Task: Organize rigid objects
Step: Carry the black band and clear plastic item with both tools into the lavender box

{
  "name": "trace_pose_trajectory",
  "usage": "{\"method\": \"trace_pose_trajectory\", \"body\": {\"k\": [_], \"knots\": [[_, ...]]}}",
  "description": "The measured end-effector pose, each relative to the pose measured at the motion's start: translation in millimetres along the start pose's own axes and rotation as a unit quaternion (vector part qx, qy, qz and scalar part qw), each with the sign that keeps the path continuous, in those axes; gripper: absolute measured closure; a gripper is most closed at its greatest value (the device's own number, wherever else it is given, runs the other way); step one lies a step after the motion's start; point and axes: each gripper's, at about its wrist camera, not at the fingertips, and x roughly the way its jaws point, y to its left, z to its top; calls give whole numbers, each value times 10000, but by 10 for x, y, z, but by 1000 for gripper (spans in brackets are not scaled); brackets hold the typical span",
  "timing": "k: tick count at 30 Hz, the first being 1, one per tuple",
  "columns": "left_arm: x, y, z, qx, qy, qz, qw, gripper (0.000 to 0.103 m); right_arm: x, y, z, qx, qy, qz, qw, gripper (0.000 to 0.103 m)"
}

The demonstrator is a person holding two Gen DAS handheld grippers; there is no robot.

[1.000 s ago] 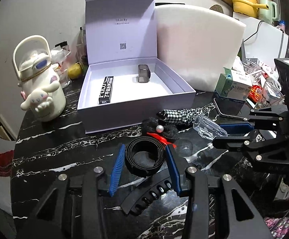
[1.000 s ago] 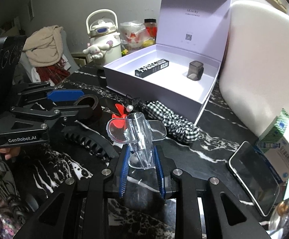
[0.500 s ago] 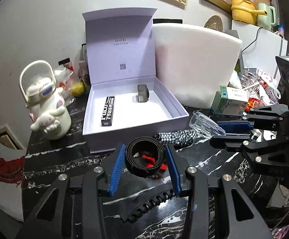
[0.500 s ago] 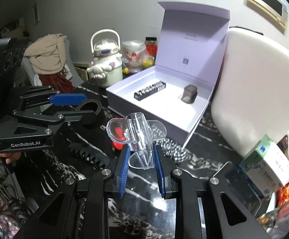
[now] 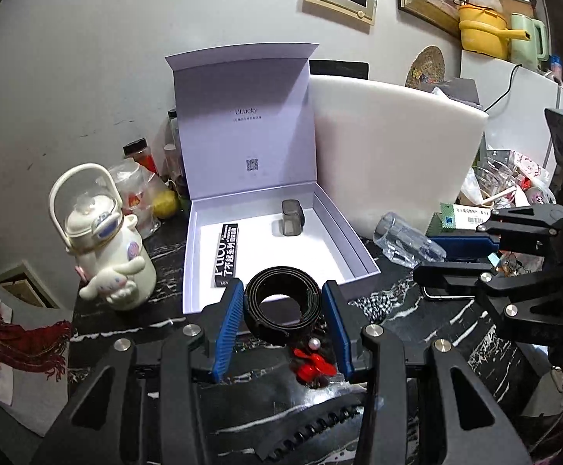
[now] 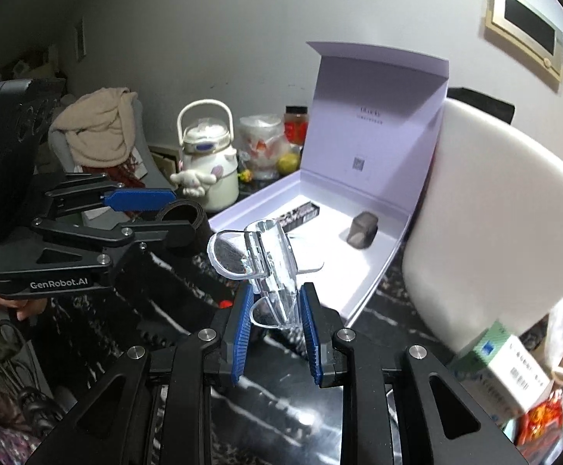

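My left gripper is shut on a coiled black belt and holds it in the air at the near edge of the open white box. My right gripper is shut on a clear plastic hair claw, also lifted, to the right of the box; the claw shows in the left wrist view. Inside the box lie a black stick-shaped package and a small grey cube. The box also shows in the right wrist view.
On the black marble table lie a red-and-black bow with a pearl, a black hair claw and a checked scrunchie. A white character bottle stands left of the box, a white board right of it. Clutter fills the far right.
Both grippers have risen from the table with their objects and moved toward the box. The belt now hangs at the box's front edge, and the clear claw is higher and closer to the box.
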Motion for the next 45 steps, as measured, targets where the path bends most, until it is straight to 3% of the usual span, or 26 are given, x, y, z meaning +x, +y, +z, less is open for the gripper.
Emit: {"method": "trace_pose_trajectory", "body": {"k": [3,45], "knots": [[63,36,67,-39,23,-114,9999,62,15,-37,89,-23,-55,-17,10000,78],[1387,628,886,65,428,-7,9991,62,1108,-779,877,-46,46,-433,9990,78]]}}
